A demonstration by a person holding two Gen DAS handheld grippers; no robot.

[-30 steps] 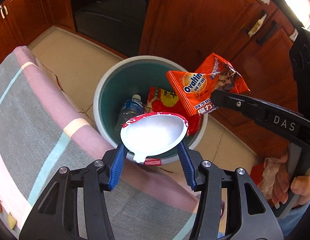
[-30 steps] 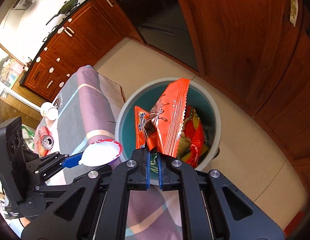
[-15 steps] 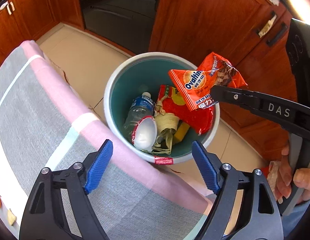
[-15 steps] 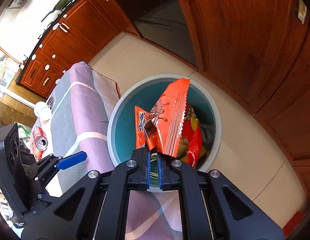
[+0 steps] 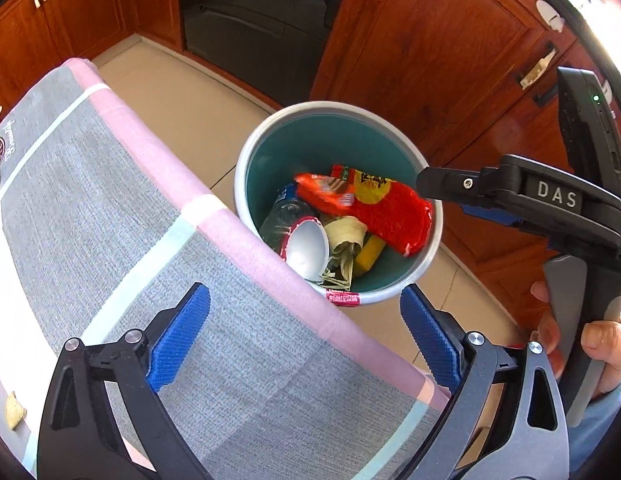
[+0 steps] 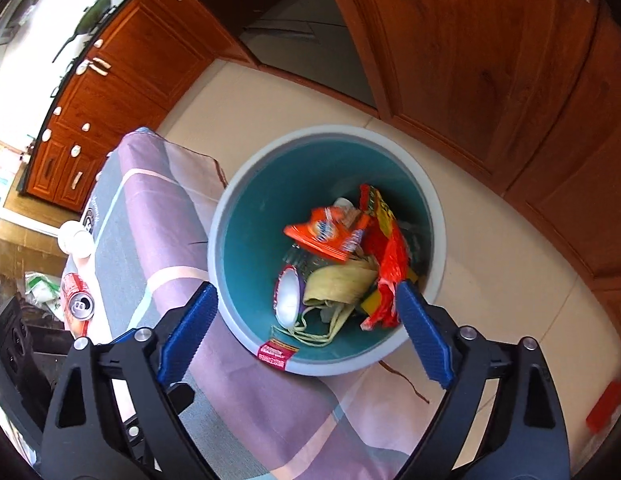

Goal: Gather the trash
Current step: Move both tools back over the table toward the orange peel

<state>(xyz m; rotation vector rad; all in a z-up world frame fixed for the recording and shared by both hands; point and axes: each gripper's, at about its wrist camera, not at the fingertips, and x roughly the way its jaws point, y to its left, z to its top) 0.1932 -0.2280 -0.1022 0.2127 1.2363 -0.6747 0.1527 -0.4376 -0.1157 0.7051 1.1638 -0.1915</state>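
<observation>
A grey bin (image 5: 270, 136) with a teal inside stands on the floor against the table's edge. Inside it lie a white paper bowl (image 5: 308, 248) with a red rim, an orange Ovaltine packet (image 5: 324, 194), a red and yellow wrapper, a plastic bottle and a yellowish bag. My left gripper (image 5: 302, 294) hovers over the cloth edge beside the bin, jaws opening, nothing between them. My right gripper (image 6: 305, 289) hangs above the bin (image 6: 246, 176), jaws opening and empty. The packet (image 6: 324, 236), blurred, lies below it next to the bowl (image 6: 288, 294).
A grey and pink checked cloth (image 5: 110, 200) covers the table. A red soda can (image 6: 78, 300) and a white cup (image 6: 74, 238) sit further back on it, with crumbs (image 5: 14, 412) at the left. Wooden cabinets (image 5: 430, 60) ring the tiled floor. A hand (image 5: 598, 340) holds the right gripper.
My left gripper opened and the white bowl dropped into the bin. Then my right gripper opened and the orange packet fell in too. The left gripper drew back over the cloth.
</observation>
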